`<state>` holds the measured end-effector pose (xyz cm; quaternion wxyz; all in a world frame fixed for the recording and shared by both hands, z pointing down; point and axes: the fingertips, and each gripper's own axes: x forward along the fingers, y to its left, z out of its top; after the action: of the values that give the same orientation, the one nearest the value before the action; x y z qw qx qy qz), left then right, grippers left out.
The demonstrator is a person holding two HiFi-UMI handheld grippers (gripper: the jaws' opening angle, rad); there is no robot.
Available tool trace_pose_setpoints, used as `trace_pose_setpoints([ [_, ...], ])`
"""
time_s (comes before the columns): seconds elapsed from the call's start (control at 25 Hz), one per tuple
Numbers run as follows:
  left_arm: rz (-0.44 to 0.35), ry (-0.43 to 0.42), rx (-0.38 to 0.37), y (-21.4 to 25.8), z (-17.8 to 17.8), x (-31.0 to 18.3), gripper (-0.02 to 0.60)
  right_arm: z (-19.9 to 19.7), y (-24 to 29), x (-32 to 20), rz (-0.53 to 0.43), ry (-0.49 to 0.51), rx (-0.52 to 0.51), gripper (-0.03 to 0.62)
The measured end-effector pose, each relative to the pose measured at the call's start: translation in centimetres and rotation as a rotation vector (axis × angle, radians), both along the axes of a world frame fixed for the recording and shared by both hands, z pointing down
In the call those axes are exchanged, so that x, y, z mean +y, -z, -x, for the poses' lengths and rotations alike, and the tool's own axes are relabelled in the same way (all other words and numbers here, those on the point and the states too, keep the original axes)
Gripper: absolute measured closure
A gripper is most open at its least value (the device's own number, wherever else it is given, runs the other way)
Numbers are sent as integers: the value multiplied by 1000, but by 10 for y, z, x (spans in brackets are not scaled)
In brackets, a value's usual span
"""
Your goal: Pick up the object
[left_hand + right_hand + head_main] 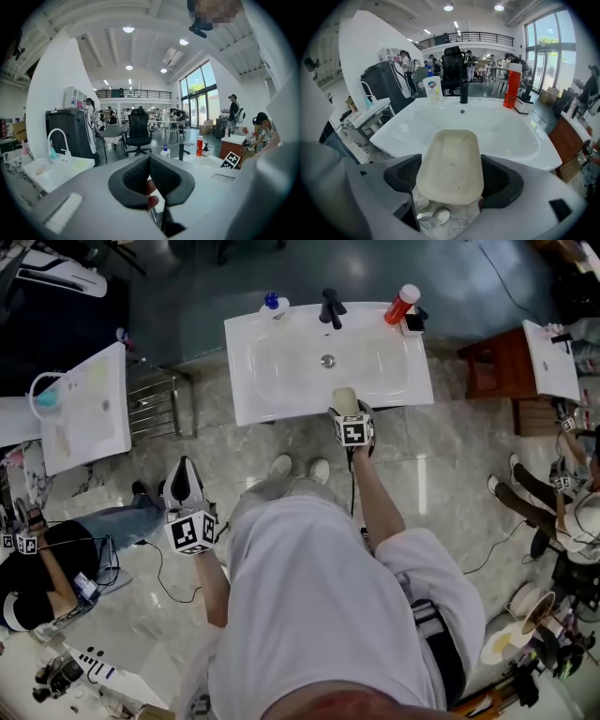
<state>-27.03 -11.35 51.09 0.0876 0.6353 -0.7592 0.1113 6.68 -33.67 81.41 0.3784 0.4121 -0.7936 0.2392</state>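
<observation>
**Right gripper.** The pads (502, 177) press on the two long sides of a cream oval dish (451, 154). The right gripper (452, 174) takes it across its narrow width, and I judge this the only span the jaws could bridge. The hollow faces up and the dish lies roughly level along the jaws.

**Position of the dish.** It is off any surface. Floor and shoes show beneath its near end, and the sink (497, 126) lies beyond it. Pickup is judged done.

**Left gripper.** The left gripper (150, 180) has its pads pressed together and grips nothing. It appears idle.

**Differences between views.**
- The head view alone places the dish (345, 399) at the front rim of the sink (244, 381).
- It also shows the left gripper (184, 474) hanging low at the person's side, well apart from the sink.
- The head view cannot confirm pad contact; the right gripper view does, and it shows specks in the hollow.
- The faucet (330, 307) and red bottle (403, 304) stand untouched at the back rim.
</observation>
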Motion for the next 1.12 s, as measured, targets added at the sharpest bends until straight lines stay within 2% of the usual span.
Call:
trace_pose_setpoints([
  [0.24, -27, -90, 21, -2, -11, -22, 581, 16, 43, 12, -69, 22, -48, 201],
  [0.48, -58, -240, 49, -3, -40, -57, 581, 30, 108, 29, -170, 17, -126, 201],
  [0.76, -93, -417, 68, 2, -78, -90, 581, 28, 183, 46, -300, -30, -210, 201],
  [1.12, -126, -589, 91, 13, -118, -116, 581, 16, 284, 71, -513, -79, -294, 201],
])
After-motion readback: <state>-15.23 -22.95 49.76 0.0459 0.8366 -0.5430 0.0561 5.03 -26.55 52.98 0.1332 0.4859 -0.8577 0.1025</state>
